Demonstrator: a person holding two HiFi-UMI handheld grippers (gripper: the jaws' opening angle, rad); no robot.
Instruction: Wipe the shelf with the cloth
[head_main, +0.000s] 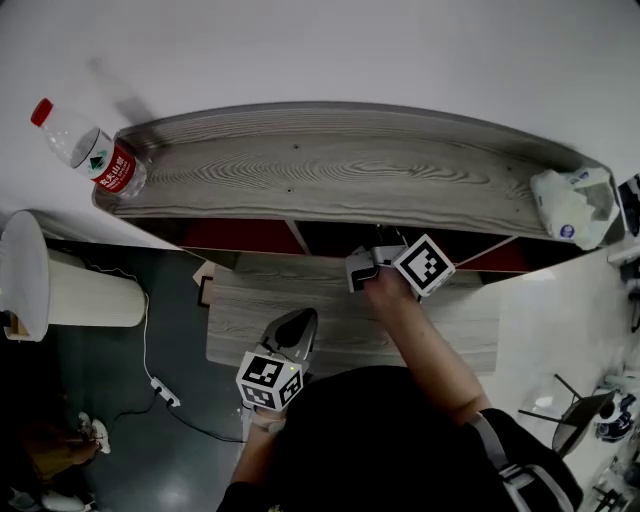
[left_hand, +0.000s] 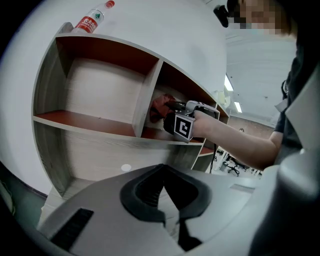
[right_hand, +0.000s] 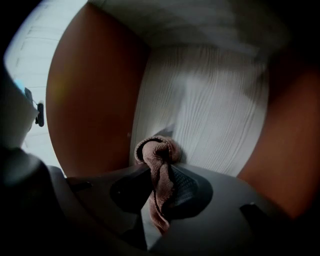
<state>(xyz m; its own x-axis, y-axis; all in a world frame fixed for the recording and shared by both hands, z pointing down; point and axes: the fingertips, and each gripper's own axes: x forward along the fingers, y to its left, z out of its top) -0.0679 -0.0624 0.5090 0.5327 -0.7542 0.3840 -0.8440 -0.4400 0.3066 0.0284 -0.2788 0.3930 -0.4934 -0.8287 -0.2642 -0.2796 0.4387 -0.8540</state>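
Inside an upper compartment of the shelf (left_hand: 95, 127), the right gripper (right_hand: 160, 172) has its fingers clamped on a bunched brown terry cloth (right_hand: 156, 150). The looped wad faces the pale wood-grain back panel (right_hand: 220, 110), presumably for rubbing; the side walls (right_hand: 95, 100) are smooth red-brown. The left gripper (left_hand: 164, 170), fingers closed on nothing, hangs lower, apparently idle.

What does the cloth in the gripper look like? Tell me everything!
The cloth is a small brownish-pink rag with a fuzzy, towel-like weave. It is scrunched into a folded loop, not spread flat. The right gripper has its jaws shut on it: the loop pokes out in front and a thin tail hangs back between them. It is inside a shelf compartment, close to the pale wood-grain back panel and beside a reddish-brown side wall. Whether it touches the panel is unclear.
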